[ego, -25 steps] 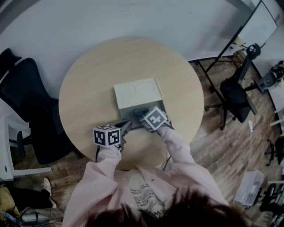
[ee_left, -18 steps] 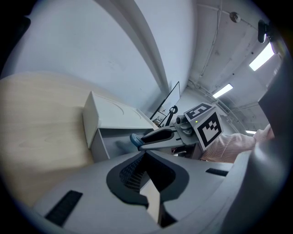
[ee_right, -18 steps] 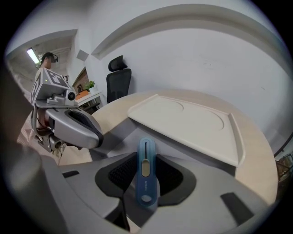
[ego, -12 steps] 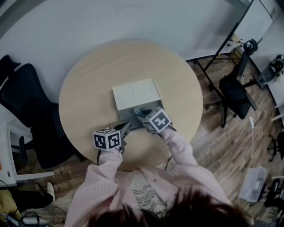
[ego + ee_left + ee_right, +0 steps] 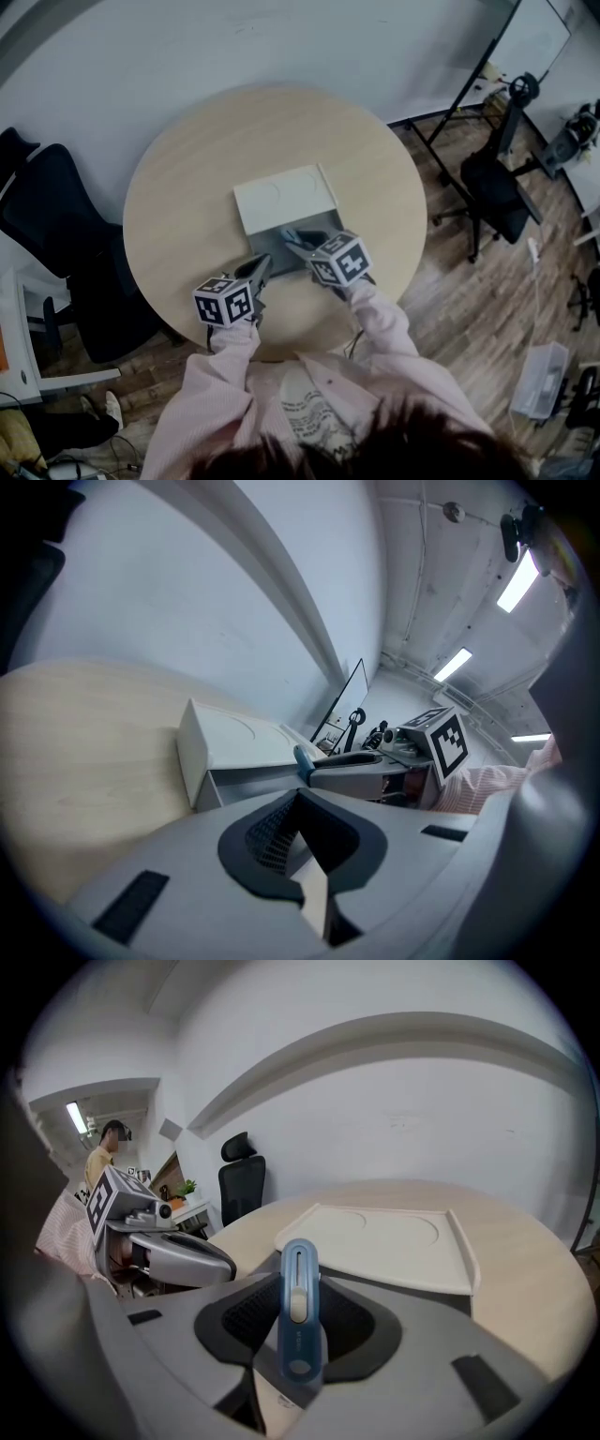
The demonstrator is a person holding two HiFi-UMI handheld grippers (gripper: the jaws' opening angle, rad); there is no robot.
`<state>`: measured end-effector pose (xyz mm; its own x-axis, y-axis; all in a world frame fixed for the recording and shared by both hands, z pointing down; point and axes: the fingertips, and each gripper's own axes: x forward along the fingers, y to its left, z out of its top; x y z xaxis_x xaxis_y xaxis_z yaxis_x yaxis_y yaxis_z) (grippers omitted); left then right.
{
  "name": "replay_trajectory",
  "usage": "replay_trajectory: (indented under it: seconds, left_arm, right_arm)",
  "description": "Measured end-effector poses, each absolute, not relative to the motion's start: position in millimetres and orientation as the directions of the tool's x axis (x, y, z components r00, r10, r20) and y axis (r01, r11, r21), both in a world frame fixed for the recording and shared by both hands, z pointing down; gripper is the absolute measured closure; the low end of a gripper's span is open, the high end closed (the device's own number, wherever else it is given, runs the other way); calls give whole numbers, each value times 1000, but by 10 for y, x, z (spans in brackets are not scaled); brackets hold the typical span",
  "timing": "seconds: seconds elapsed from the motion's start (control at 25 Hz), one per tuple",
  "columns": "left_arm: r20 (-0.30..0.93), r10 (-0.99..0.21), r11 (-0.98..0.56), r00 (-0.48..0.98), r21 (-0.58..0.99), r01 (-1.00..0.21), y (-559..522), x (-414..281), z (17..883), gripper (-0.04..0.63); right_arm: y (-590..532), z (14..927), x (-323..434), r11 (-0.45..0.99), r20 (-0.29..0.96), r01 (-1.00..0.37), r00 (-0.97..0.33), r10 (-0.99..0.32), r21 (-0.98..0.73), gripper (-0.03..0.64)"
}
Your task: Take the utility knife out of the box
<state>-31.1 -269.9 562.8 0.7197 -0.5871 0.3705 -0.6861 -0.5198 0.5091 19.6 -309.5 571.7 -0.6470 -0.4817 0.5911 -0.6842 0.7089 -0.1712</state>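
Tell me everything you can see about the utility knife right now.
The utility knife has a slim blue body that looks like plastic, with rounded ends and a long slot down its face holding a pale slider. No blade shows. It stands nearly upright, clamped between the jaws of the right gripper, its top end poking out past them, over the open near end of the box.

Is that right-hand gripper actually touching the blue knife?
Touching. In the right gripper view, the fingers of the right gripper press both sides of the blue utility knife, which stands between them.

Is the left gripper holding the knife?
No, the right gripper clamps the blue knife; the left gripper is shut on nothing.
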Motion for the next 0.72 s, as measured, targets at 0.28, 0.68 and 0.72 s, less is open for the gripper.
replay_trajectory:
  seconds: [0.28, 0.68, 0.72]
  left_arm:
    - [346, -614, -535, 709, 479, -696, -2712, -329, 5552, 586]
    - [292, -655, -564, 697, 425, -708, -2716, -369, 5409, 586]
    - [288, -657, -566, 697, 423, -708, -2720, -376, 5398, 586]
  right_arm:
    - [-3023, 5623, 224, 673, 519, -700, -678, -520, -240, 472]
    - [-2963, 5375, 208, 649, 394, -695, -715, -578, -309, 472]
    - [-2959, 5362, 196, 650, 388, -694, -716, -580, -311, 472]
